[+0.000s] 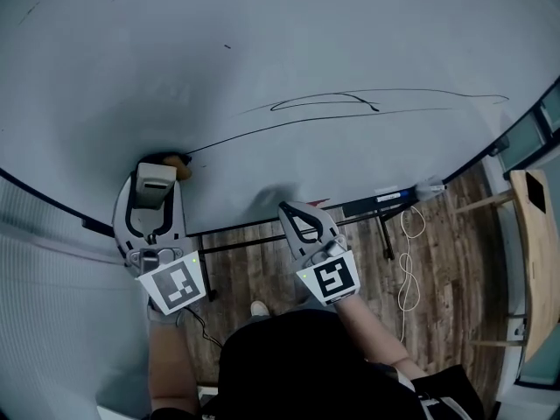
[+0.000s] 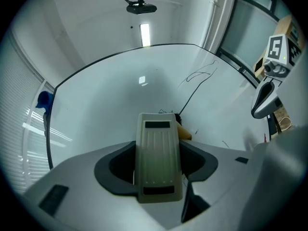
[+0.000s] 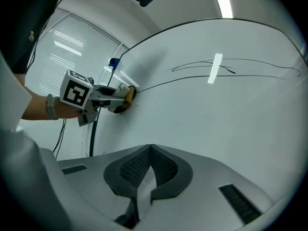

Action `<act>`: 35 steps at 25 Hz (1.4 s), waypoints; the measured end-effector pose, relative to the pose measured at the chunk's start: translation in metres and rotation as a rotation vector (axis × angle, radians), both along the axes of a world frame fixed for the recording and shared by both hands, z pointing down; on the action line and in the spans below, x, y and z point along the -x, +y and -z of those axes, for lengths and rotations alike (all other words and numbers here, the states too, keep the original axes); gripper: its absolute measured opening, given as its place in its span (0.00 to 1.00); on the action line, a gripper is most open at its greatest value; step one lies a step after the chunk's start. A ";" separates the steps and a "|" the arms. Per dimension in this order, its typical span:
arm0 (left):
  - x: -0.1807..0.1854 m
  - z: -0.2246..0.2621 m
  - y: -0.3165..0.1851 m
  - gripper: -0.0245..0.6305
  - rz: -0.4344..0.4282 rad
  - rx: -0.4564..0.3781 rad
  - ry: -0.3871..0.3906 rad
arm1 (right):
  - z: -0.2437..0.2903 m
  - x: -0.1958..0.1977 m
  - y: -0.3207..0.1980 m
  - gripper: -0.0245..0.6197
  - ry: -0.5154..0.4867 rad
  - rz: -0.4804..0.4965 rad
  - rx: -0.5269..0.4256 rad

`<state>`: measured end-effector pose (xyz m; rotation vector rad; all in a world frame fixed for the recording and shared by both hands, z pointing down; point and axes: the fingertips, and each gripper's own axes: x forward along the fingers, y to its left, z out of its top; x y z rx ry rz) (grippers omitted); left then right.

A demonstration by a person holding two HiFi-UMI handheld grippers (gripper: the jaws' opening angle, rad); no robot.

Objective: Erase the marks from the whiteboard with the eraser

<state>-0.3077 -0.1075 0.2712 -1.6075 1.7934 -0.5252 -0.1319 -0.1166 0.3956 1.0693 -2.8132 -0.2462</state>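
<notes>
L gripper is clamped on the eraser, w/ the eraser's tan end against the whiteboard, low on the board's left side, right at the left end of the long black line. A flat loop scribble sits above that line, well to the right of the eraser. R gripper has its jaws together w/ nothing btwn them, held near the board's bottom edge, apart from the L one. Wood floor is below.

Whiteboard, black marker lines, eraser touching it
</notes>
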 end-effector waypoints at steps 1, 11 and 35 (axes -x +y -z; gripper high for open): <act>-0.005 0.002 -0.003 0.44 0.007 -0.001 -0.011 | 0.001 -0.005 -0.002 0.08 0.000 0.001 -0.001; -0.063 0.019 -0.025 0.44 -0.050 -0.015 -0.081 | 0.008 -0.047 -0.020 0.08 0.020 -0.001 -0.037; -0.103 0.013 -0.029 0.44 -0.175 -0.067 -0.158 | 0.005 -0.042 -0.004 0.08 0.045 -0.025 -0.029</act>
